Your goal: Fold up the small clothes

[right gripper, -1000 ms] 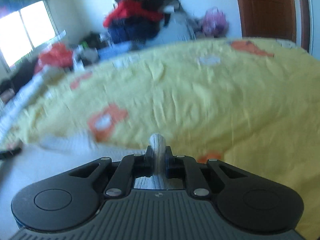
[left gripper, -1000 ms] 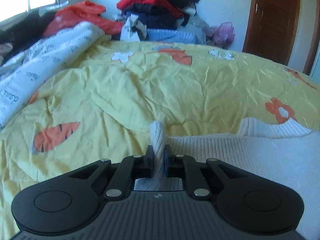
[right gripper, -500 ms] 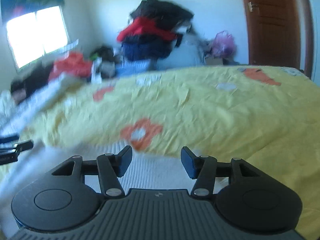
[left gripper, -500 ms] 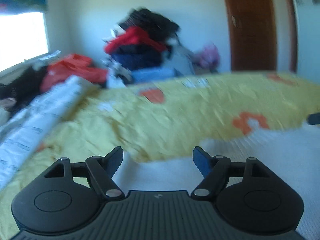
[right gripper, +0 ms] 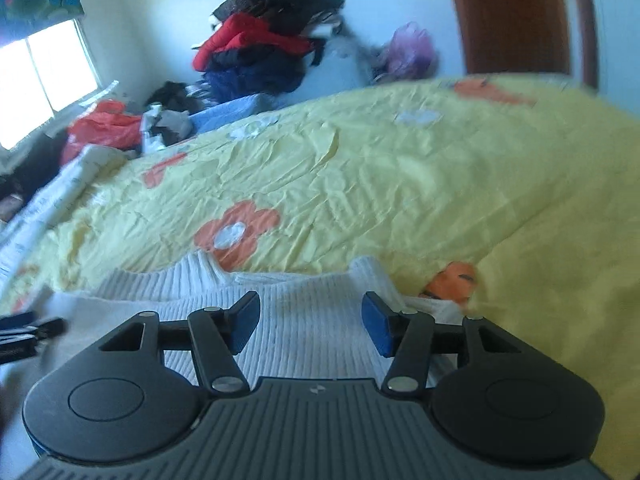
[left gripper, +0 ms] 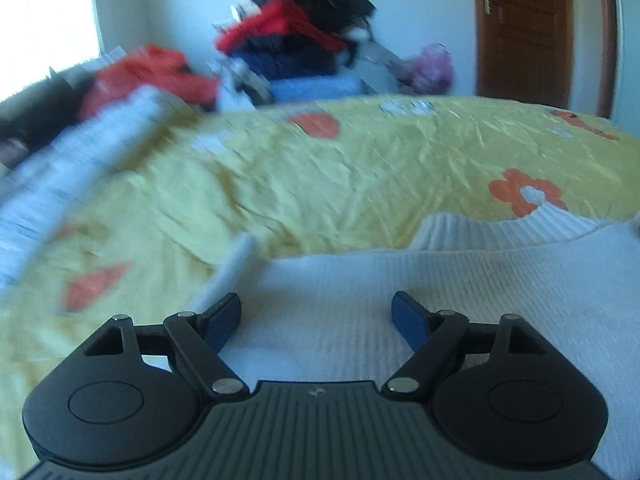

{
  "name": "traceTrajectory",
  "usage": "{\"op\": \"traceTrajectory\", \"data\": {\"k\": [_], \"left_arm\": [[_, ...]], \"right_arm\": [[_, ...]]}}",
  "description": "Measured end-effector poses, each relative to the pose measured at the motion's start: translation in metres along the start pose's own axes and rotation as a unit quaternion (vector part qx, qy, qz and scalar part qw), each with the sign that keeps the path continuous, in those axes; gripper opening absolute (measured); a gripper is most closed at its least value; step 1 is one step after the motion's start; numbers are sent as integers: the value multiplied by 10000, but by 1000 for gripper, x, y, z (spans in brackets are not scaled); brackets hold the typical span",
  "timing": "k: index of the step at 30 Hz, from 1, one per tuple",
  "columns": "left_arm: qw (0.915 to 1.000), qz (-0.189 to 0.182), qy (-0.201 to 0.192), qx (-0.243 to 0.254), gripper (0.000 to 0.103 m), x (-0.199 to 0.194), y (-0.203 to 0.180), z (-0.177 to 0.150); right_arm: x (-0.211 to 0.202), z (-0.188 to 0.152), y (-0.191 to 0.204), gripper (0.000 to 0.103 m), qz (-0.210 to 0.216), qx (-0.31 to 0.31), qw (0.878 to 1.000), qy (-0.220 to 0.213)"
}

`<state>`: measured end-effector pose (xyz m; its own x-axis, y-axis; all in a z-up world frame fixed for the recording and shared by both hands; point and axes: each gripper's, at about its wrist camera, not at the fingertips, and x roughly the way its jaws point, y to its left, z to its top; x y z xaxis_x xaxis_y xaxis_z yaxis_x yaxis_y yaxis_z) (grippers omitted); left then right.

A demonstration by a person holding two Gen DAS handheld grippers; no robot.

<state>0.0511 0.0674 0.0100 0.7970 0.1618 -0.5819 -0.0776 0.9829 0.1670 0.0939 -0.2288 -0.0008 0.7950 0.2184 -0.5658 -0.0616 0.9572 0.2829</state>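
Note:
A white ribbed knit garment [left gripper: 400,292] lies flat on the yellow bedspread [left gripper: 360,176]. My left gripper [left gripper: 318,318] is open and empty just above its left part; a rolled white edge [left gripper: 236,264] sticks up by the left finger. In the right wrist view the same garment [right gripper: 304,312] lies under my open, empty right gripper [right gripper: 310,320], near its right edge. The other gripper [right gripper: 24,336] shows dark at the far left.
A pile of red, navy and black clothes [left gripper: 296,40] is stacked against the far wall. A white printed quilt [left gripper: 80,152] lies along the bed's left side. A brown door [left gripper: 524,28] stands at the right.
Both grippers were shut on folds of the white garment a second ago. They have let go, opened wide and lifted slightly; the garment now lies flat on the bed.

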Motion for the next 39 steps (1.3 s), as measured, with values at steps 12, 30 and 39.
{"op": "traceTrajectory", "data": {"k": [12, 30, 39], "left_arm": [[9980, -539, -326, -50, 85, -51, -24, -61], [9959, -822, 27, -373, 89, -87, -13, -80], [9977, -575, 245, -245, 87, -104, -23, -72]], "right_arm": [[-38, -64, 44, 85, 63, -1318, 9911, -170], [-86, -112, 68, 91, 216, -1620, 9861, -287], [-111, -94, 82, 91, 214, -1523, 9880, -149]]}}
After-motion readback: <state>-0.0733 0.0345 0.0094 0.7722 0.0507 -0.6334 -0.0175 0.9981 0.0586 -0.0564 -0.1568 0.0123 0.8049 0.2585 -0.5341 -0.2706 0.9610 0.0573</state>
